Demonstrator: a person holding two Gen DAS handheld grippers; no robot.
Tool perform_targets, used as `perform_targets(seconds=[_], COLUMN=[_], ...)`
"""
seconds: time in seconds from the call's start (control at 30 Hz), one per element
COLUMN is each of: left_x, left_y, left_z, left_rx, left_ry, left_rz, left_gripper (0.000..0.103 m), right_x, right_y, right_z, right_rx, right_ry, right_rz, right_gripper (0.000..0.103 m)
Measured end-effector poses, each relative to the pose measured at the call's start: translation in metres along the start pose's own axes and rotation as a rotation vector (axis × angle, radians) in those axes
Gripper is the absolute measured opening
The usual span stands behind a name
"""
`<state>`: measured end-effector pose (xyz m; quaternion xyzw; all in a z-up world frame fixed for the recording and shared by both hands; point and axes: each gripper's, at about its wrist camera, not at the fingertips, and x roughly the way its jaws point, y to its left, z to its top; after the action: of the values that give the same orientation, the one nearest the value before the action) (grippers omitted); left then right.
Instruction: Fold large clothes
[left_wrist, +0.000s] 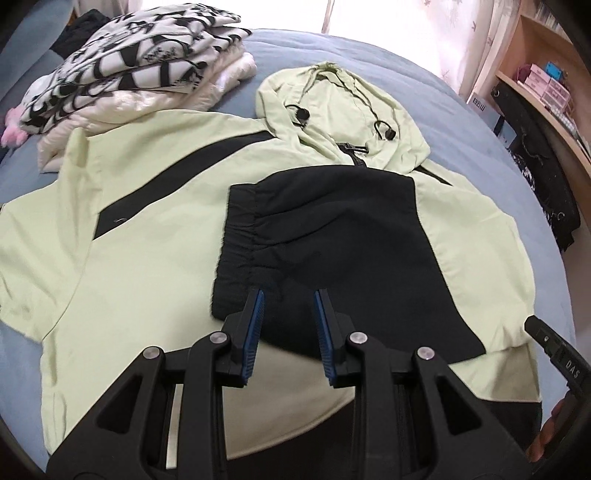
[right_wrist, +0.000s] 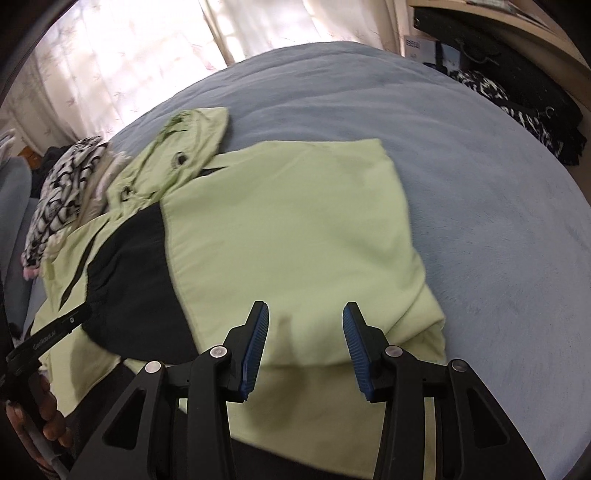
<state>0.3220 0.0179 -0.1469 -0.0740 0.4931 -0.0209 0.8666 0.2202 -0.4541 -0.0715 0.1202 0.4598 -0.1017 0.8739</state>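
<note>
A pale green hooded jacket (left_wrist: 147, 229) with black panels lies flat on the blue bed (left_wrist: 480, 166), its hood (left_wrist: 340, 103) at the far end. One sleeve, its end black (left_wrist: 332, 229), is folded across the chest. My left gripper (left_wrist: 289, 295) hovers over the near end of that black sleeve, open, nothing between its blue pads. In the right wrist view the jacket (right_wrist: 288, 229) has its right side folded inward. My right gripper (right_wrist: 306, 308) is open just above that green fold, holding nothing. The left gripper (right_wrist: 55, 332) and a hand (right_wrist: 44, 406) show at the left edge.
A stack of folded clothes, the top one patterned black and white (left_wrist: 140, 66), sits at the far left of the bed beside a pink plush item (left_wrist: 13, 129). A wooden shelf (left_wrist: 546, 74) and a dark bag (left_wrist: 535, 166) stand to the right. Curtains (right_wrist: 147, 55) hang behind.
</note>
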Motion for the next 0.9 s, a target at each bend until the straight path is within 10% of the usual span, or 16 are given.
perform_targets(seconds=[0.57, 0.9], left_x=[-0.102, -0.162], left_y=[0.03, 0.094], left_z=[-0.07, -0.102], left_rx=[0.048, 0.091], left_ry=[-0.054, -0.117], left_rz=[-0.029, -0.022], left_gripper=[0.025, 0.031], right_x=[-0.117, -0.164], right_y=[0.051, 0.145], right_z=[-0.09, -0.141], right_rx=[-0.129, -0.283], right_ry=[-0.042, -0.053], right_rz=[0.055, 0.103], right_gripper=[0.044, 0.049])
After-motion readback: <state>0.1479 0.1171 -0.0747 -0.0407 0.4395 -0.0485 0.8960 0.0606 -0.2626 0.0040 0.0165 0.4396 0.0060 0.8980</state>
